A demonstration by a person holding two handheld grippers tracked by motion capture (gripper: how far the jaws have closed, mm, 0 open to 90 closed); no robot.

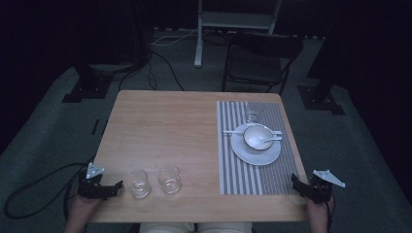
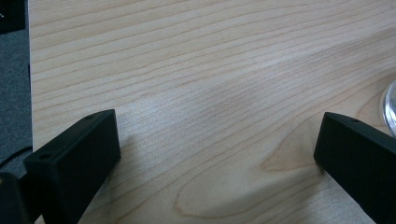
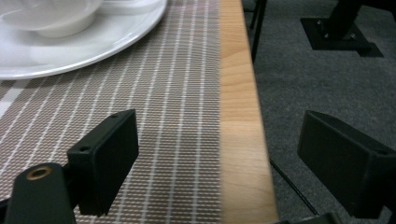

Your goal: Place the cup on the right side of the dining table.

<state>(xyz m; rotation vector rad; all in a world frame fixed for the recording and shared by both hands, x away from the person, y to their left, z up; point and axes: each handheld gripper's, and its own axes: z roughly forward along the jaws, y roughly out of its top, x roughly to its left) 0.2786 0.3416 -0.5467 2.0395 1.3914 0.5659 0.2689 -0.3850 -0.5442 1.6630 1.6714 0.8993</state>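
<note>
Two empty clear glasses (image 1: 136, 183) (image 1: 169, 178) stand near the front left of the wooden table (image 1: 165, 126). On the right lies a striped placemat (image 1: 243, 179) (image 3: 177, 116). It carries a white plate (image 1: 243, 151) (image 3: 93, 46) with a white bowl (image 1: 257, 137) (image 3: 51, 18) and spoon (image 1: 268, 142) on it. A third glass (image 1: 251, 114) stands behind them. My left gripper (image 1: 116, 187) (image 2: 217, 135) is open at the front left corner, just left of the nearer glass, whose edge (image 2: 390, 107) shows beside its jaw. My right gripper (image 1: 295, 182) (image 3: 217, 135) is open over the front right table edge, holding nothing.
A dark folding chair (image 1: 260, 58) stands behind the table, with a white stand base (image 1: 199, 43) and cables on the grey carpet. The table's right edge (image 3: 240, 140) runs between my right jaws, with floor beyond. Bare wood spans the table's middle and left.
</note>
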